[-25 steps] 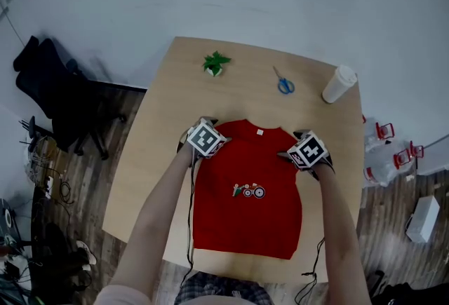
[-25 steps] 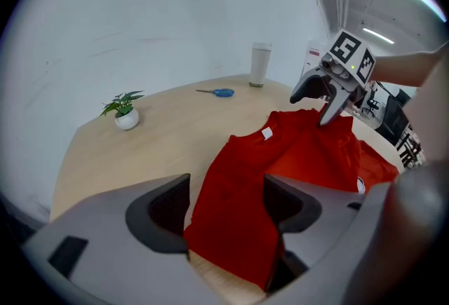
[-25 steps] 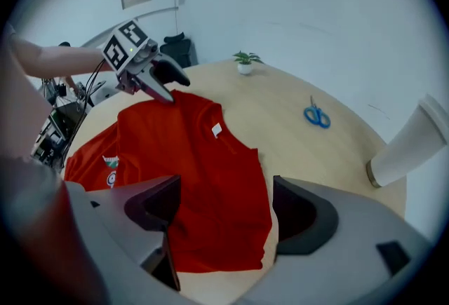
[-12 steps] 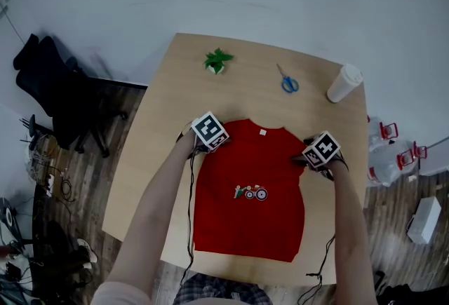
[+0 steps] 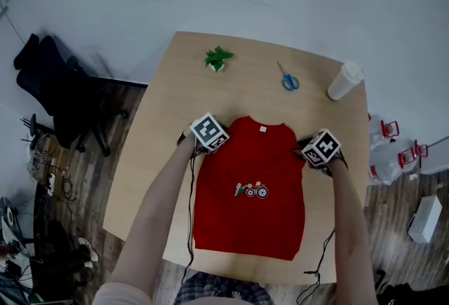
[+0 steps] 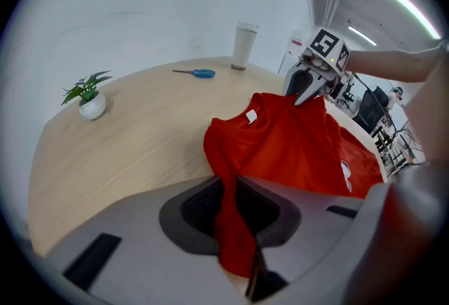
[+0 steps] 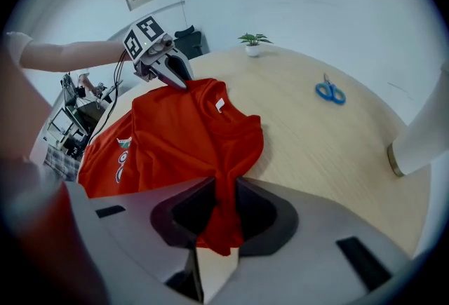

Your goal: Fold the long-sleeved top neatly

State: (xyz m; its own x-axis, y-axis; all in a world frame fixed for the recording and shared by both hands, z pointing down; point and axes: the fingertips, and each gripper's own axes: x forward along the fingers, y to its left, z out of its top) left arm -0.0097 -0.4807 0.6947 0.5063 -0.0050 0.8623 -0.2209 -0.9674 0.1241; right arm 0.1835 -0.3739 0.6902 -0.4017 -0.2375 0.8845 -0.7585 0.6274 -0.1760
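Left claw (image 6: 232,207) and right claw (image 7: 223,209), both pitched steeply downward at mid-frame, had just been closing, each pinching a shoulder of the red top (image 5: 249,223) lying on the counter (image 5: 158,156).

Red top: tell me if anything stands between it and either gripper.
Nothing does. The left gripper and right gripper have just closed their jaws on the shoulders of the red top; plant, scissors and cup sit farther back.

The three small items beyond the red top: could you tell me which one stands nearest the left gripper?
The potted plant, at the table's far left. The blue scissors and the white cup lie further to the right.
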